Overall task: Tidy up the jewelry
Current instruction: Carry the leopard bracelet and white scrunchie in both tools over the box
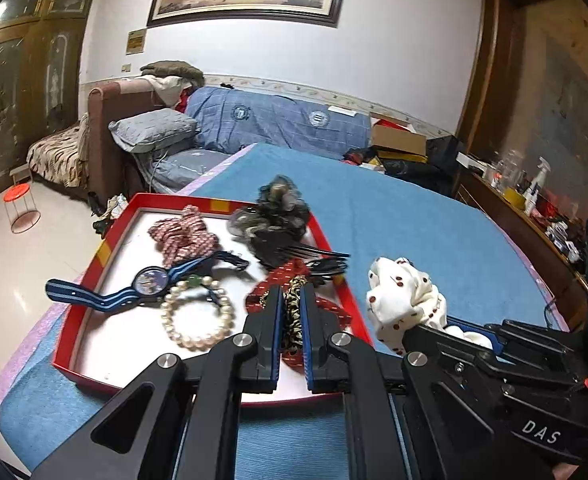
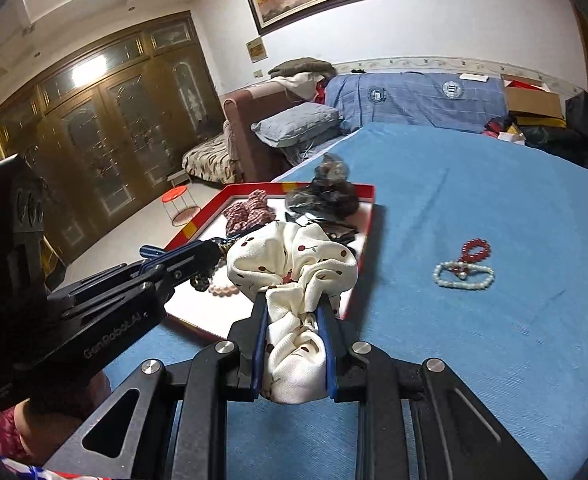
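A red-rimmed box lid point(image 1: 106, 240) point(image 2: 367, 216) lies on the blue bed cover. In it are a striped-strap watch point(image 1: 150, 282), a pearl bracelet point(image 1: 198, 316), a red-white knit scrunchie point(image 1: 182, 234), a black gauze scrunchie point(image 1: 278, 208) and a red patterned band point(image 1: 335, 312). My left gripper point(image 1: 292, 292) is shut on a leopard-print hair tie point(image 1: 294, 312) above the lid. My right gripper point(image 2: 292, 304) is shut on a white cherry-print scrunchie point(image 2: 294, 264) point(image 1: 405, 300) at the lid's right edge. A red bead bracelet point(image 2: 475, 250) and a pale bead bracelet point(image 2: 463, 276) lie on the cover to the right.
The blue cover point(image 2: 493, 340) stretches wide to the right of the lid. A black comb point(image 1: 317, 254) pokes over the lid's rim. Pillows point(image 1: 154, 130) and a folded quilt point(image 1: 294, 120) lie at the bed's far end. A red stool point(image 1: 18, 208) stands on the floor at left.
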Demonstrator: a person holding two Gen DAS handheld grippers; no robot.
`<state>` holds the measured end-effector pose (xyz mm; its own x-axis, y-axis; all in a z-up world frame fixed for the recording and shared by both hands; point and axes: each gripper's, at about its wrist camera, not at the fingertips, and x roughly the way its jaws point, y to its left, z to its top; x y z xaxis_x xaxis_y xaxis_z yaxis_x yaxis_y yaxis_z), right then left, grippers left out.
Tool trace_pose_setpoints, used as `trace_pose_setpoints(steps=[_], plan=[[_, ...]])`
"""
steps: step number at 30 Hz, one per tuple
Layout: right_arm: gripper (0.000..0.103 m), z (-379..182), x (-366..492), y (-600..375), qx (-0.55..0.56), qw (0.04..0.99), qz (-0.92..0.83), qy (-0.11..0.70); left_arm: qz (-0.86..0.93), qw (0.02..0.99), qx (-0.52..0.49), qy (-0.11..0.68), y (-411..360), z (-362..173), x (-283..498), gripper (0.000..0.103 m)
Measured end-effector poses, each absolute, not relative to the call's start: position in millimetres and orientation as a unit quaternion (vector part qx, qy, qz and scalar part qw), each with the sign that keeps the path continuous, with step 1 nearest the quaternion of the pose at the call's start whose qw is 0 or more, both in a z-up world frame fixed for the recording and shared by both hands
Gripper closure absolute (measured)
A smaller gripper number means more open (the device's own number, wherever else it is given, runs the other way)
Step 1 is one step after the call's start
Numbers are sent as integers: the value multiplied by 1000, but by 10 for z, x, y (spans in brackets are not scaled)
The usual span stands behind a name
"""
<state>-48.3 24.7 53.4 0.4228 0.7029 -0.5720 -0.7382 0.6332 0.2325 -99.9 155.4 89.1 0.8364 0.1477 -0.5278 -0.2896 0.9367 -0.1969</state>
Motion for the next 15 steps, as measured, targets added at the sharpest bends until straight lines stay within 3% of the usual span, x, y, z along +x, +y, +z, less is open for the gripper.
trace_pose_setpoints(steps=[15], plan=[[78, 428, -556, 747, -55, 825, 448, 339, 168, 930, -177, 274, 2178, 622, -1079, 95]])
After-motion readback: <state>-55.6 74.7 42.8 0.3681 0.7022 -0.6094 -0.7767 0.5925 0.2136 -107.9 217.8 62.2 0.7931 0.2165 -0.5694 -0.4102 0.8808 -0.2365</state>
